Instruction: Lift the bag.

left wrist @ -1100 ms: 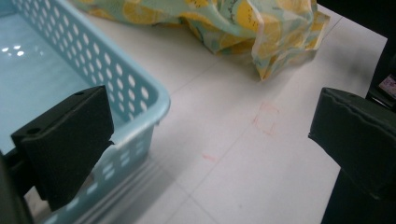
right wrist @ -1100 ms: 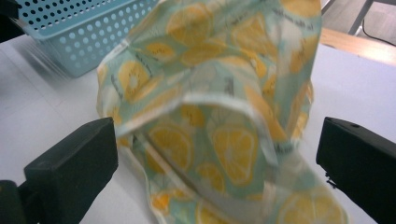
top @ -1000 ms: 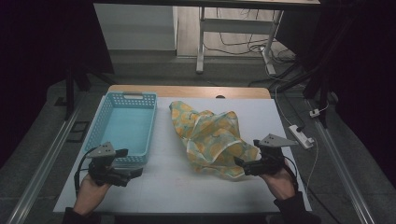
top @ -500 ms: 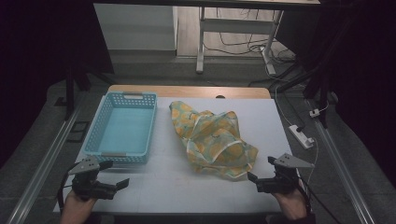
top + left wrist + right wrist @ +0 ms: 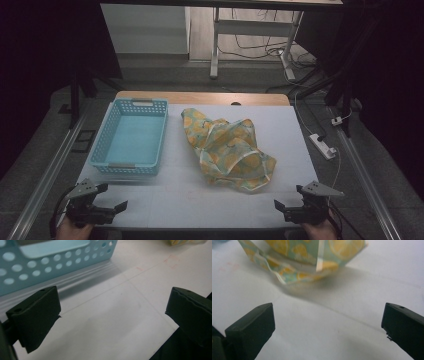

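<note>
Right now my left gripper (image 5: 114,196) hangs over the near left corner of the desk (image 5: 175,195), jaws spread wide and empty, just near of the blue basket (image 5: 131,137). My right gripper (image 5: 281,206) hangs at the near right edge, jaws equally wide and empty. Between them and farther off, the crumpled lemon-print cloth (image 5: 230,148) lies mid-desk, just right of the basket.

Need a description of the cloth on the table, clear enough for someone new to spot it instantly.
Start at the white table. On its left stands a light blue perforated basket; the cloth lies crumpled just to the right of it, near the table's middle. It is the one soft item there, printed with yellow lemon slices on pale green with a light trim along its edges.
</note>
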Available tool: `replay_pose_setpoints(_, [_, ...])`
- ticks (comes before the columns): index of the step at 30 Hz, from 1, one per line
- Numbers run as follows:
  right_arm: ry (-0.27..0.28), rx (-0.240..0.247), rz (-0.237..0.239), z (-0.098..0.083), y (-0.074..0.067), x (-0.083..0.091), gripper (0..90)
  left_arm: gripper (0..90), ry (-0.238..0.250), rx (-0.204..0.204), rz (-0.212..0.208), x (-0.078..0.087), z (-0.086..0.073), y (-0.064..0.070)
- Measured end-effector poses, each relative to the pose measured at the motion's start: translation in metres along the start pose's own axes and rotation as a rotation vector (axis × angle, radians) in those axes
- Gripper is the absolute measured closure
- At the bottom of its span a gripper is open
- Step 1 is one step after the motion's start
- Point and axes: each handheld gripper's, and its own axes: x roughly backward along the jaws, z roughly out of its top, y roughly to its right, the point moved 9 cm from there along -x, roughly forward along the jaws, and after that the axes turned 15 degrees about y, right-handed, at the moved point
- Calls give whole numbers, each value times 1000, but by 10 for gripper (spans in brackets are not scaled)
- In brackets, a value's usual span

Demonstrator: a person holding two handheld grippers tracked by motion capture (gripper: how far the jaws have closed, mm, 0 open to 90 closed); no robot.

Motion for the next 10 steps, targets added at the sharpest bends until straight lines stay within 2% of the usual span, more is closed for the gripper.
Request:
replay_pose_setpoints(2, [-20, -2, -9, -4, 1, 1, 0, 0, -12, 8, 6, 3, -4, -2])
replay_pose_setpoints(4, [-13, -2, -10, -4, 1, 2, 0, 0, -10, 21, 9, 6, -5, -3])
replay_pose_setpoints(10, [-36, 1, -19, -6, 2, 0, 0, 0, -28, 31, 10, 5, -7, -4])
